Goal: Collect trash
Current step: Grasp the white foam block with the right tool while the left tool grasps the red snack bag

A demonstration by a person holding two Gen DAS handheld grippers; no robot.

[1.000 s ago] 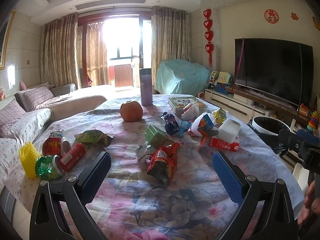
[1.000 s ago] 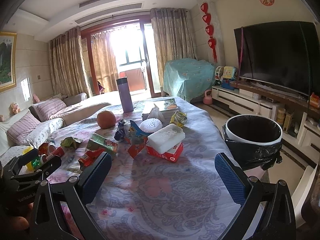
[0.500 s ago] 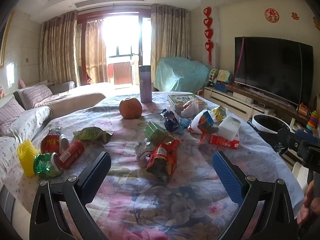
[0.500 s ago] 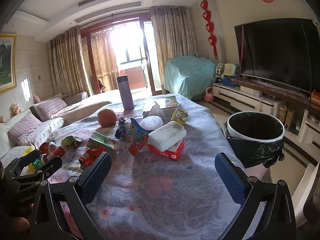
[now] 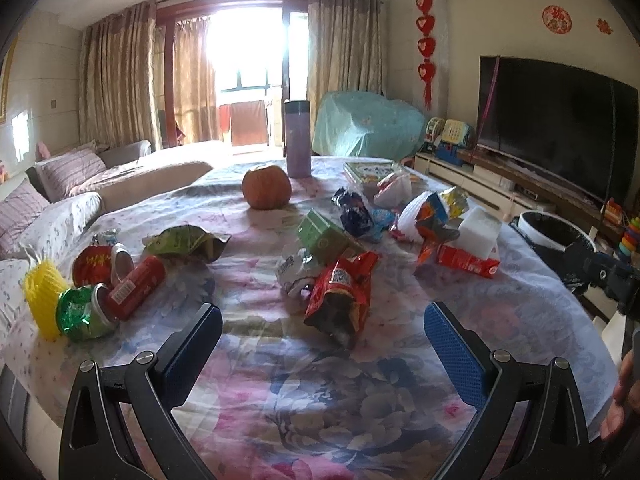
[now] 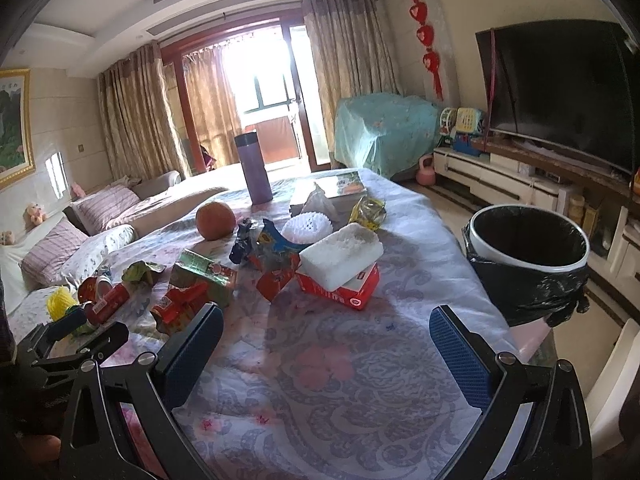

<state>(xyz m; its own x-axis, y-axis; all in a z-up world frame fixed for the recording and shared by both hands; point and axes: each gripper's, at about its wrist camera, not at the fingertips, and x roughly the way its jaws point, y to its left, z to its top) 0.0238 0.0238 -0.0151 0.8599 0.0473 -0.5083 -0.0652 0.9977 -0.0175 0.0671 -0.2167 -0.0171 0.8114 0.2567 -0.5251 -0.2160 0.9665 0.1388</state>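
Note:
Trash lies scattered on a floral tablecloth [image 5: 320,380]: a red snack bag [image 5: 340,292], a green carton [image 5: 324,234], a green wrapper [image 5: 186,242], crushed cans [image 5: 120,284], yellow foam netting [image 5: 42,298], a white foam block [image 6: 340,254] on a red box [image 6: 344,290]. My left gripper [image 5: 322,340] is open and empty, just short of the red bag. My right gripper [image 6: 326,344] is open and empty over bare cloth. A bin with a black liner [image 6: 526,258] stands at the table's right edge.
An orange fruit [image 5: 266,188], a purple flask [image 5: 297,140] and a book [image 6: 344,184] sit at the far side of the table. A sofa with pillows [image 5: 60,200] is on the left, a TV [image 5: 556,128] and low cabinet on the right.
Both grippers have moved slightly forward over the table and stay open. Nothing on the table has moved.

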